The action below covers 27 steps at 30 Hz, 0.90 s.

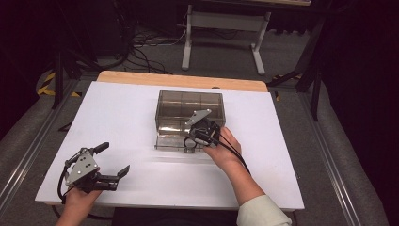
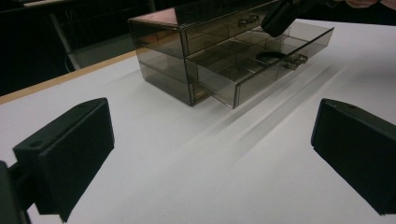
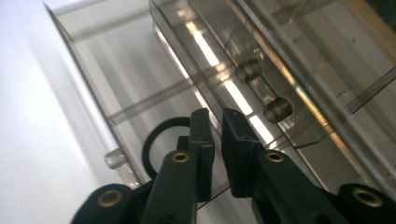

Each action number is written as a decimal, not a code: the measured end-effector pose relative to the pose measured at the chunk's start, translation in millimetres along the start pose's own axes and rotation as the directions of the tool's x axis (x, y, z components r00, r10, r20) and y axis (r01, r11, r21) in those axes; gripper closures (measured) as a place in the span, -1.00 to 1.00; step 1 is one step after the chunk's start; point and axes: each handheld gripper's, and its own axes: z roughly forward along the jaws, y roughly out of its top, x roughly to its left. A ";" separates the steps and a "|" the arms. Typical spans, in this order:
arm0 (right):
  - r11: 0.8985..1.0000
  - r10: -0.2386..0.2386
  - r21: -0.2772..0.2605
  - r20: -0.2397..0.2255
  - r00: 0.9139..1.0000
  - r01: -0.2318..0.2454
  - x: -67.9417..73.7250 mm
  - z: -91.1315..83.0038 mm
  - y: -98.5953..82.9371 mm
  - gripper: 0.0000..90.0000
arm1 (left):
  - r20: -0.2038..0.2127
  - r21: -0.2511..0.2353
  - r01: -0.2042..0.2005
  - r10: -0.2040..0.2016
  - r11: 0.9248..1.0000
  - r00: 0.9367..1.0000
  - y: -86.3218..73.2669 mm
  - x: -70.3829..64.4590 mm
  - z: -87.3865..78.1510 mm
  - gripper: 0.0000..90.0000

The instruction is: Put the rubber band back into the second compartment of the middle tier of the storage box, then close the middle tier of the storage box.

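Note:
A smoky clear drawer box stands mid-table with its lower drawer pulled out toward me. A black ring lies in that drawer near its front wall, beside the clear handle. My right gripper hovers over the drawer's right end; in the right gripper view its jaws stand a narrow gap apart with nothing between them, and the ring shows just left of and behind the left jaw. My left gripper rests wide open and empty at the near left of the table.
The white table top has free room left of and in front of the box. The upper drawer's handle is close beyond the right jaws. Table legs and cables lie on the floor behind.

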 end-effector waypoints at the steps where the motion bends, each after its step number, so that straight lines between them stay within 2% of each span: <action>1: 1.000 0.005 -0.009 -0.009 1.000 -0.005 0.0 -3.2 0.1 0.96 | 0.000 0.001 -0.001 0.001 1.000 1.000 0.1 -0.1 -0.1 -0.99; 5: 0.999 0.008 -0.036 -0.057 0.998 -0.010 -0.3 -13.5 -0.9 1.00 | 0.000 0.003 -0.002 0.002 1.000 1.000 0.0 -0.3 -0.3 -0.99; 7: 0.998 -0.009 -0.057 -0.093 0.996 0.004 0.9 -18.7 -1.4 1.00 | -0.012 0.004 -0.011 0.011 1.000 1.000 0.1 0.5 -0.4 -0.99; 10: 0.998 -0.025 -0.068 -0.111 0.993 0.018 1.8 -22.8 -1.6 1.00 | -0.014 0.002 -0.008 0.008 1.000 1.000 0.0 0.8 0.0 -0.99; 11: 0.997 -0.025 -0.068 -0.112 0.993 0.018 2.3 -23.8 -1.8 1.00 | -0.013 0.003 -0.010 0.010 1.000 1.000 0.1 0.7 -0.2 -0.99; 12: 0.997 -0.032 -0.069 -0.117 0.993 0.025 2.5 -24.1 -2.1 1.00 | -0.004 0.000 0.005 -0.005 1.000 1.000 -0.1 -0.6 0.0 -0.99; 14: 0.998 -0.039 -0.058 -0.123 0.992 0.032 3.6 -24.2 -2.9 1.00 | -0.003 0.001 0.004 -0.004 1.000 1.000 -0.1 -0.6 0.2 -0.99; 15: 0.998 -0.054 -0.050 -0.130 0.990 0.048 3.7 -23.6 -3.7 1.00 | -0.012 0.004 -0.010 0.010 1.000 1.000 0.1 0.3 -0.1 -0.99; 22: 0.996 -0.090 -0.033 -0.151 0.984 0.086 9.2 -22.4 -7.3 1.00 | -0.014 0.002 -0.009 0.009 1.000 1.000 0.1 0.7 0.0 -0.99; 25: 0.995 -0.103 -0.028 -0.151 0.983 0.100 10.7 -23.5 -8.6 1.00 | -0.002 0.005 0.006 -0.006 1.000 1.000 -0.6 -0.9 0.6 -0.99; 27: 0.994 -0.111 -0.030 -0.151 0.982 0.108 11.5 -24.4 -9.5 1.00 | -0.012 0.005 -0.012 0.012 1.000 1.000 0.0 -0.1 -0.2 -0.99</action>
